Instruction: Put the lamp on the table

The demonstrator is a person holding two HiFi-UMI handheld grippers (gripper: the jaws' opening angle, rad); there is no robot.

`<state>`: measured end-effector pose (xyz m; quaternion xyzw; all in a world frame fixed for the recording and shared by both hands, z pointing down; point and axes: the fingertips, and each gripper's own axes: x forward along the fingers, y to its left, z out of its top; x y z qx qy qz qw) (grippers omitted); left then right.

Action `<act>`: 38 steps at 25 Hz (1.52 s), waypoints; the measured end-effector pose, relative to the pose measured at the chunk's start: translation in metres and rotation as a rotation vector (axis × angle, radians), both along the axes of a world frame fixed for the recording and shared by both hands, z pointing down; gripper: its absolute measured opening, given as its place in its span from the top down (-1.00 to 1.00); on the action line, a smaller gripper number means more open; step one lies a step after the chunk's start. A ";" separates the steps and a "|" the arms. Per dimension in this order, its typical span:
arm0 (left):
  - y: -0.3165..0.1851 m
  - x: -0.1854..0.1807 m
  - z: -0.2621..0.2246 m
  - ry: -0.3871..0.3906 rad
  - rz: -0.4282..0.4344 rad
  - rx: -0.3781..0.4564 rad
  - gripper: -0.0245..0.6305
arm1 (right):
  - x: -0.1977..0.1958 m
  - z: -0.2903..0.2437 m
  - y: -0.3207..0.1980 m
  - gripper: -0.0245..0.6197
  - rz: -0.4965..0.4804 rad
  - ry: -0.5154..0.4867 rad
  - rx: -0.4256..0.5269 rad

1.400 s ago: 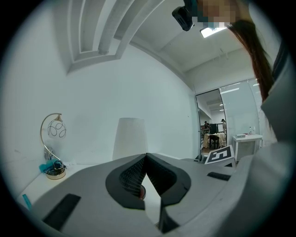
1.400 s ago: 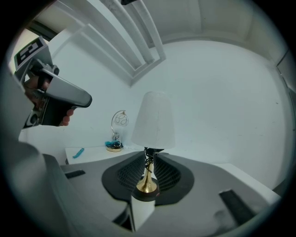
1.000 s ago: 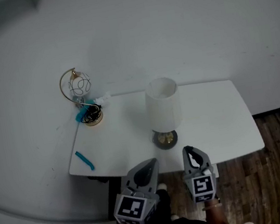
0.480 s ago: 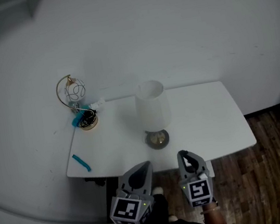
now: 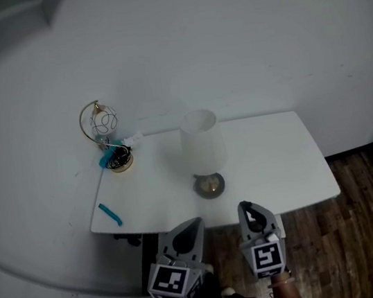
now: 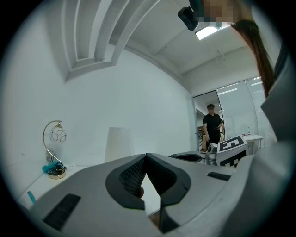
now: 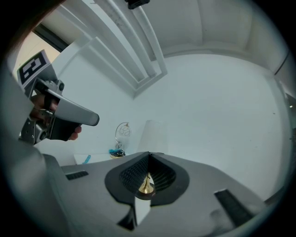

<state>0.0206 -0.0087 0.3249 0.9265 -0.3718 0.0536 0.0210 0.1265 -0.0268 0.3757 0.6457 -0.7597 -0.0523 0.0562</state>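
the lamp stands upright on the white table, about midway along it and a little nearer its front edge than its back edge. its white shade sits straight over a round gold foot, and the foot rests flat on the table top. nothing touches the lamp.

both grippers hang just off the table's front edge, above the wooden floor, and point toward the table. the left gripper is in front of the table's middle, clenched, its ribbed pads meeting at the tips with nothing between them. in the left gripper view the lamp's shade shows beyond those closed tips, clear of them. the right gripper is just beside the left one, a bit further along the table's front edge to the right. its jaws have just been closing and now stand together, tip to tip, gripping nothing. in the right gripper view the lamp's gold foot shows through the small gap under the tips, well beyond the pads and not touched by them.

at the table's back left corner stands a gold wire ornament, an arched stand with a wire globe, with a teal and black tangle at its base. a teal strip lies flat near the table's front left corner. a plain white wall rises behind the table.
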 end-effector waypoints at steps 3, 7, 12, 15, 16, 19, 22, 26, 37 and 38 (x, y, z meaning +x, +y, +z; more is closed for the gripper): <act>-0.001 0.002 -0.003 0.004 0.004 0.001 0.94 | 0.000 -0.007 0.001 0.94 -0.006 0.006 0.016; -0.004 0.004 -0.006 0.008 0.019 0.007 0.94 | 0.001 -0.013 0.003 0.94 0.008 0.014 0.016; -0.006 0.002 -0.002 0.014 0.041 -0.001 0.94 | -0.003 -0.014 0.008 0.94 0.024 0.023 0.019; -0.011 -0.003 0.000 0.026 0.048 -0.013 0.94 | -0.007 -0.014 0.007 0.94 0.037 0.030 0.010; -0.012 -0.005 0.000 0.030 0.051 -0.016 0.94 | -0.010 -0.014 0.007 0.94 0.040 0.035 0.007; -0.018 -0.017 0.005 0.023 0.063 0.004 0.94 | -0.021 -0.018 0.007 0.94 0.048 0.049 0.005; -0.018 -0.028 0.005 0.025 0.072 -0.002 0.94 | -0.035 -0.023 0.008 0.93 0.050 0.056 0.017; -0.018 -0.041 -0.001 0.041 0.088 -0.029 0.94 | -0.049 -0.026 0.009 0.94 0.070 0.059 0.009; -0.016 -0.068 0.000 0.065 0.157 -0.039 0.94 | -0.084 -0.032 0.019 0.94 0.116 0.124 -0.002; -0.015 -0.070 0.002 0.065 0.164 -0.039 0.94 | -0.087 -0.033 0.021 0.94 0.119 0.125 -0.002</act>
